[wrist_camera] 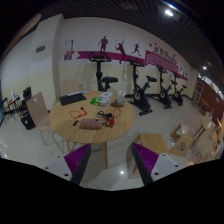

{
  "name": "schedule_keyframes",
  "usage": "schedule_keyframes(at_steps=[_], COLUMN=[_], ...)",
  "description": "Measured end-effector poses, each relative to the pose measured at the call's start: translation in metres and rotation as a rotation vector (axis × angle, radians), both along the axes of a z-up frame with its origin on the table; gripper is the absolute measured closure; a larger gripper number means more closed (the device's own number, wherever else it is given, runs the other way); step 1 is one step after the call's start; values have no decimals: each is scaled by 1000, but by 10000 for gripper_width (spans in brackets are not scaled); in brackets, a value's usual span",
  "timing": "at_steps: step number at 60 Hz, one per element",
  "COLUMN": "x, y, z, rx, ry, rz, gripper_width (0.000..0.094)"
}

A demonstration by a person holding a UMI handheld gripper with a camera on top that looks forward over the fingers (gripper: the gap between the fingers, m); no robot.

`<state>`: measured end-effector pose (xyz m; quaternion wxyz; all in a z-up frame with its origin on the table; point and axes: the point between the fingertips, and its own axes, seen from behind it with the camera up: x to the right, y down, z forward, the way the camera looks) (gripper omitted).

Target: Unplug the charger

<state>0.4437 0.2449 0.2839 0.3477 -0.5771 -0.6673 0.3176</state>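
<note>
My gripper [113, 163] is open and empty, its two purple-padded fingers [79, 160] spread wide above a shiny floor. A round wooden table [70, 127] stands well beyond the fingers. On it lie a green item [102, 99], a reddish flat item [90, 123], a small white item [108, 118] and a dark flat thing [72, 98] at its far side. I cannot make out a charger or a socket among them from this distance.
Wooden chairs stand left of the table [39, 110] and to its right [151, 141]. Exercise bikes [145, 95] line the back wall under a pink mural. Bare floor [112, 150] lies between the fingers and the table.
</note>
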Motion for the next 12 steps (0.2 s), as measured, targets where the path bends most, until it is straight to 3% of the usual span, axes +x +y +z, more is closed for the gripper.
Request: schedule_keyframes(at_steps=[12], x=[12], y=[-4], z=[4], rx=[4], ry=[26], rz=[0], gripper_width=[80])
